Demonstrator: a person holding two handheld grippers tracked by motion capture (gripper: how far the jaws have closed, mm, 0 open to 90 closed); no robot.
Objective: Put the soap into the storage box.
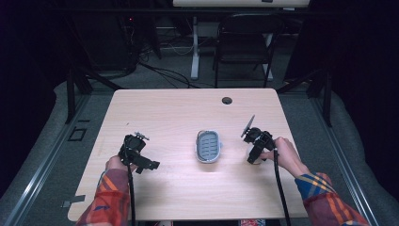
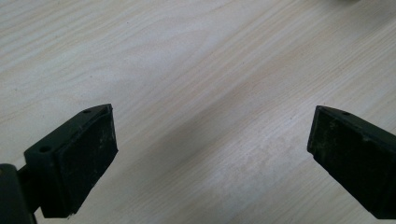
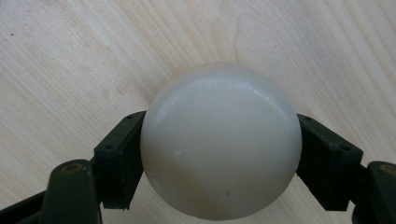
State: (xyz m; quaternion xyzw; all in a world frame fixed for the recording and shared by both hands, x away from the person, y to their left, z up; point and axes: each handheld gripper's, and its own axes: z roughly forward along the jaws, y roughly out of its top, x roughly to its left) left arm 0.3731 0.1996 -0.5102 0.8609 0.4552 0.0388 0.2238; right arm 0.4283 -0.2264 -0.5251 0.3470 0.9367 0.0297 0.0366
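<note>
A smooth white ball (image 3: pixel 220 140) sits between the two black jaws of my right gripper (image 3: pixel 219 158), which press on its sides; it is shut on the ball just above the wooden table (image 3: pixel 70 56). From above, that gripper (image 1: pixel 256 150) is at the table's right with the white ball (image 1: pixel 254 158) under it. My left gripper (image 2: pixel 210 140) stands open over bare wood, nothing between its pads. In the high view the left gripper (image 1: pixel 141 162) is at the table's left front. An oval white tray with a grey ribbed insert (image 1: pixel 208 145) lies between the two grippers.
The light wooden table (image 1: pixel 179 113) has a round cable hole (image 1: pixel 227 100) near its far edge. A dark chair (image 1: pixel 244 44) and a white desk leg (image 1: pixel 195 47) stand beyond the table. Cables trail from both grippers toward the front edge.
</note>
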